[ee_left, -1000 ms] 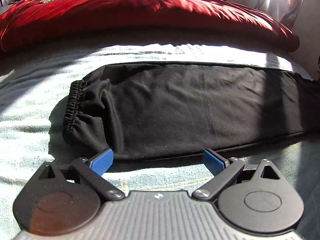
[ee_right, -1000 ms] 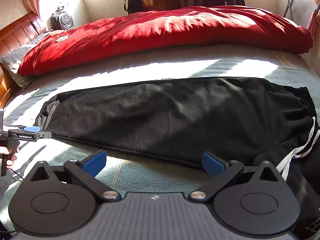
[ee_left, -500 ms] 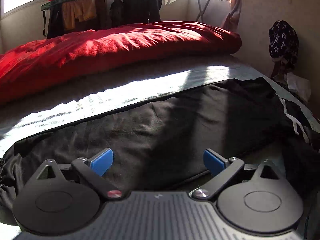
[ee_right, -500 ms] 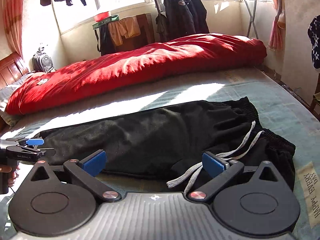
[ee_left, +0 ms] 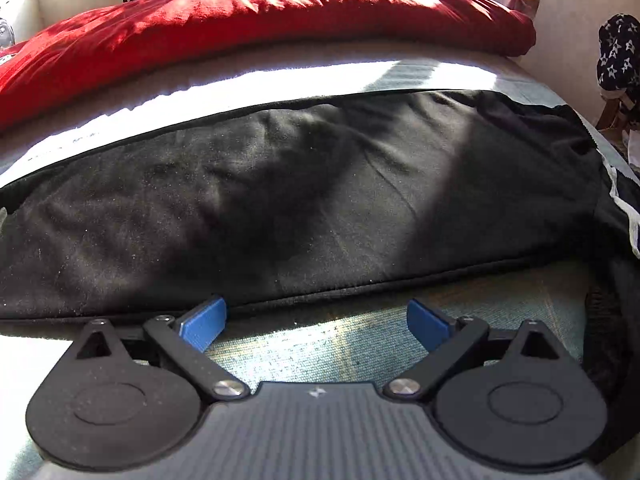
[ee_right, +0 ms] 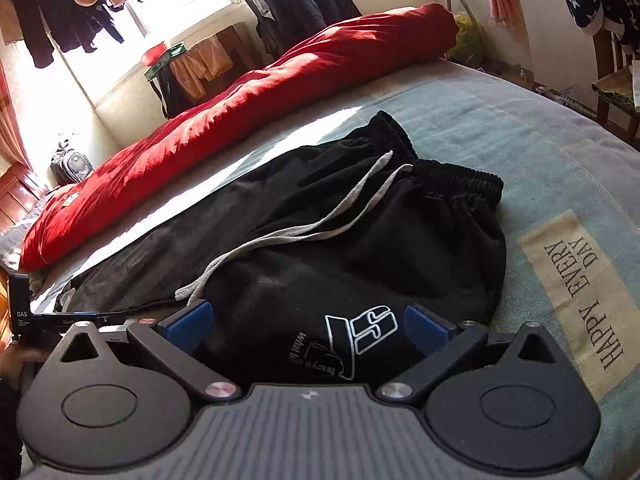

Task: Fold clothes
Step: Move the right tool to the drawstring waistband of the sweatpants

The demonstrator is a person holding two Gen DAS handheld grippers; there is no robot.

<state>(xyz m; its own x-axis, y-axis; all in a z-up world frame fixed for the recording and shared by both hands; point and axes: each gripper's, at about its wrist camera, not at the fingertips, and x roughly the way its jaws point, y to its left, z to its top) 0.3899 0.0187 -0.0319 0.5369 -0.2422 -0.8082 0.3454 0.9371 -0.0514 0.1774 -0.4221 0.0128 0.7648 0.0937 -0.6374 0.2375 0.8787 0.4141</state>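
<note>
Black trousers (ee_right: pixel 320 248) lie lengthwise on the bed (ee_right: pixel 540 152), seemingly leg-over-leg; both grippers (ee_left: pixel 316 316) (ee_right: pixel 306 322) hover, fingers wide (holding nothing), ready for gripping.

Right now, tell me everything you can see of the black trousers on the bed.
The black trousers are soft, fleecy-looking fabric, lying flat and lengthwise on the pale blue bedcover, legs stacked. The waist end has a gathered elastic band, a pale drawcord trailing across it and a white printed logo. Neither gripper holds them; both jaws stand open at the near edge.
</note>
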